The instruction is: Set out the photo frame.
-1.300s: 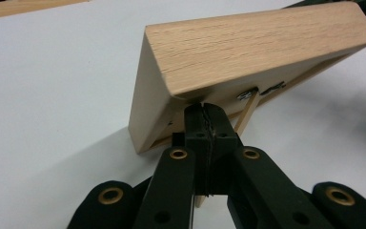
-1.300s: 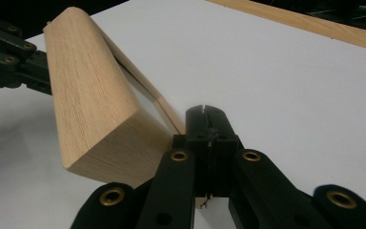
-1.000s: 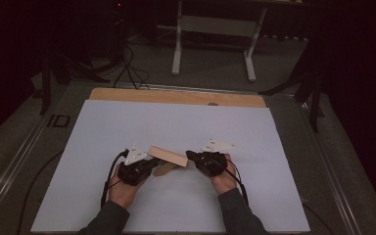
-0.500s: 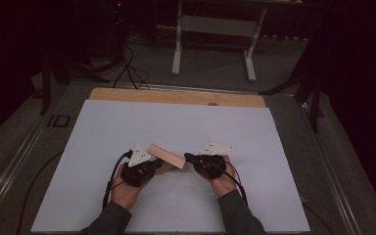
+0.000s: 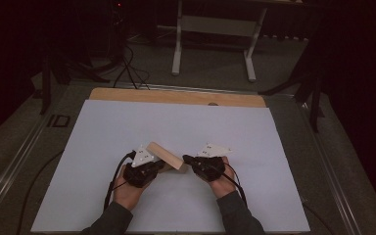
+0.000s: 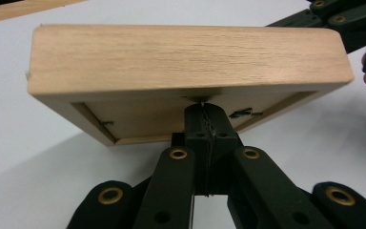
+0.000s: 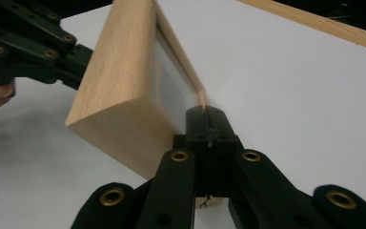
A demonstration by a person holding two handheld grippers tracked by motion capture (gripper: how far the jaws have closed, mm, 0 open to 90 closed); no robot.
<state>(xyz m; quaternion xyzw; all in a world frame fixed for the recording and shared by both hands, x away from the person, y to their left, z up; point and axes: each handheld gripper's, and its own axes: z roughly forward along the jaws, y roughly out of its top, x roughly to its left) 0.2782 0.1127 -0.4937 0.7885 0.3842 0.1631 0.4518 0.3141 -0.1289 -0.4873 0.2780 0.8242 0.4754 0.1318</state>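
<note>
One wooden frame above white table, tilted, long axis running from far left to near right. Two grippers: left gripper and right gripper, each clenched on a frame edge.

The frame held between the two tools is pale, unvarnished-looking wood with a fine straight grain and a matt, smooth face; its corners are softly rounded. In the left gripper view, just above the closed jaws, its recessed back panel looks like the same dull light wood, with small dark metal clips. In the right gripper view, the pane just left of the jaw tips is smooth and faintly glossy. Both tools are matt black plastic with shiny brass-coloured rivets. Beneath them lies a smooth, matt white sheet; beyond its far edge shows a pale wooden board.
</note>
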